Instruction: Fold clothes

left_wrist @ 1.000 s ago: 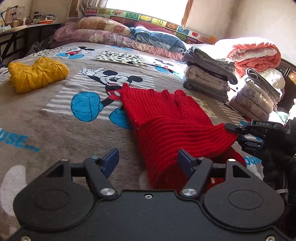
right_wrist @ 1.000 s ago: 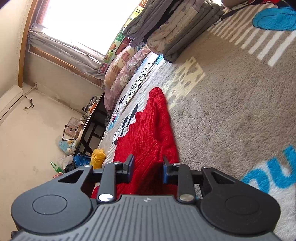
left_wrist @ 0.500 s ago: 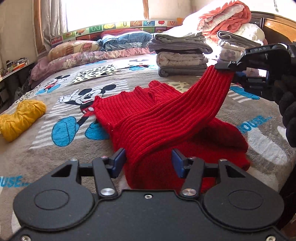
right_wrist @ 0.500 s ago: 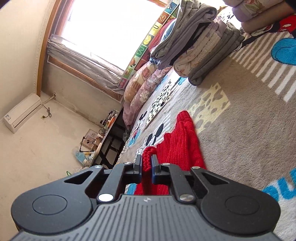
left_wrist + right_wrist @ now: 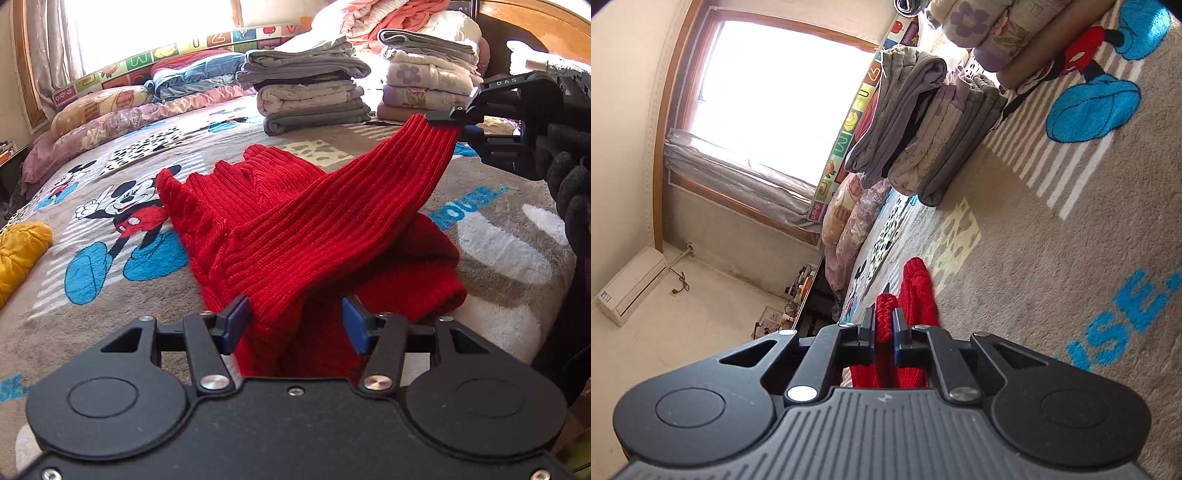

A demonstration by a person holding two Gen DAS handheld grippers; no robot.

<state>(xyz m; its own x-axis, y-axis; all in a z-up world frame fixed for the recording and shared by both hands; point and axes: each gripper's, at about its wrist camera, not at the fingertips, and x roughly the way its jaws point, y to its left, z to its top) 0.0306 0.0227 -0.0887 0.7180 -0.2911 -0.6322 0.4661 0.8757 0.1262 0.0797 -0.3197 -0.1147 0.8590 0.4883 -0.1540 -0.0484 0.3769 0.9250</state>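
A red ribbed sweater (image 5: 280, 221) lies on the Mickey Mouse blanket (image 5: 110, 229) in the left wrist view. My right gripper (image 5: 448, 118) is shut on the cuff of its sleeve and holds the sleeve stretched up above the body. In the right wrist view the red cuff (image 5: 884, 317) is pinched in my right gripper (image 5: 883, 326). My left gripper (image 5: 291, 325) is open, its fingers either side of the sweater's near edge where the lifted sleeve starts.
Folded grey and floral piles (image 5: 310, 92) (image 5: 428, 77) stand at the back right of the bed. A yellow knit (image 5: 18, 254) lies at the left edge. Pillows (image 5: 122, 110) line the window side. A wooden headboard (image 5: 546, 29) is at far right.
My right gripper closed on the sleeve cuff and lifted it up and to the right. My left gripper moved in over the sweater's near edge and stayed open.
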